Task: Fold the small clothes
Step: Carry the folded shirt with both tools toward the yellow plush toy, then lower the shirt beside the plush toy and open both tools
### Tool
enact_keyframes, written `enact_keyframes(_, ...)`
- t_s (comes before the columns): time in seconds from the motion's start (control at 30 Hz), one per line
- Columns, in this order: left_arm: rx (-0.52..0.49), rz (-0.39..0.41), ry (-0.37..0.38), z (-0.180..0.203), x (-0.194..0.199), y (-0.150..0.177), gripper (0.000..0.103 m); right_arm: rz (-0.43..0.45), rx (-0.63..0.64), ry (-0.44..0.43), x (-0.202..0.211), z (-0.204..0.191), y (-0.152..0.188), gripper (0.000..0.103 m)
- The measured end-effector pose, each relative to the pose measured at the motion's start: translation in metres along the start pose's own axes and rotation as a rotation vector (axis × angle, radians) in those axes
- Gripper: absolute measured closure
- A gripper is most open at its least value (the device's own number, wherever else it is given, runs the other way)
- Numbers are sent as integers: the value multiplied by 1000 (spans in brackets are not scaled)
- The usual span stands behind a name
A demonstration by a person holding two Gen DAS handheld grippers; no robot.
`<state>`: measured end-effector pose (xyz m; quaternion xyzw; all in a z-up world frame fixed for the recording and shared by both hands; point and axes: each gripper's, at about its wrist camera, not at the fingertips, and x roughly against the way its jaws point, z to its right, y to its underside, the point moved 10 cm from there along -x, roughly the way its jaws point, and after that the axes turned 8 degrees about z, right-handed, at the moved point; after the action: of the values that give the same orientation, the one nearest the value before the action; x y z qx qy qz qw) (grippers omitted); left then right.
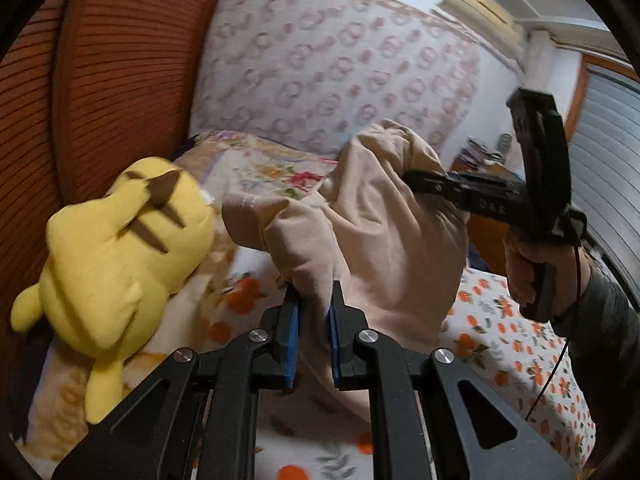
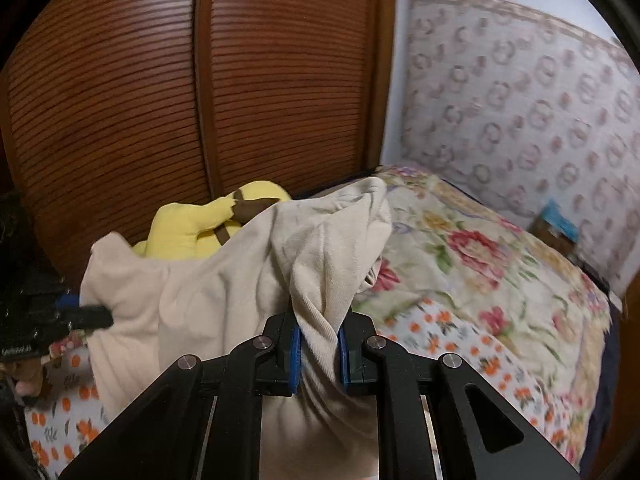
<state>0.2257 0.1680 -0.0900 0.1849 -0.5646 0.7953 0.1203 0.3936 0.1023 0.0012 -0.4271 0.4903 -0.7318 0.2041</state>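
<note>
Beige cotton garment (image 1: pixel 372 220) hangs above the floral-sheeted bed (image 1: pixel 520 344), pinched by left hand-held gripper (image 1: pixel 313 300) and right hand-held gripper (image 2: pixel 320 328).

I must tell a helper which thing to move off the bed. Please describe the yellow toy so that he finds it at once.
Look at the brown slatted wardrobe doors beside the bed. On the bed just before them lies a plush toy. It alone is bright yellow with brown stripes; the cloth beside it is plain beige.
</note>
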Motion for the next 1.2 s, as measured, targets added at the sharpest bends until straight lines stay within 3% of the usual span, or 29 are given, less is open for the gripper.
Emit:
enact_keyframes(0.2, 38, -13, -49, -20, 8, 21, 90, -49, 53, -85, -49, -13, -9, 88)
enact_keyframes(0.4, 55, -42, -73, -29, 7, 34, 90, -124, 45, -114, -79, -19, -12, 85)
enact_keyframes(0.5, 49, -58, -81, -32, 5, 38, 90, -152, 27, -44, -78, 9, -15, 74)
enact_keyframes(0.57, 50, -61, -86, -32, 7, 38, 90, -141, 6, -41, -73, 17, -17, 54)
enact_keyframes(0.63, 46, -66, -92, -33, 6, 39, 89, -133, -38, -21, -63, 35, -15, 49)
enact_keyframes(0.77, 39, -74, -108, -35, 6, 42, 89, -172, -80, 34, -51, 61, 8, 48)
enact_keyframes(0.93, 38, -85, -129, -39, 5, 44, 89, -239, -197, 27, -52, 64, 40, 48)
enact_keyframes(1.2, 34, -94, -145, -42, 11, 45, 83, -230, -252, 22, -67, 68, 37, 48)
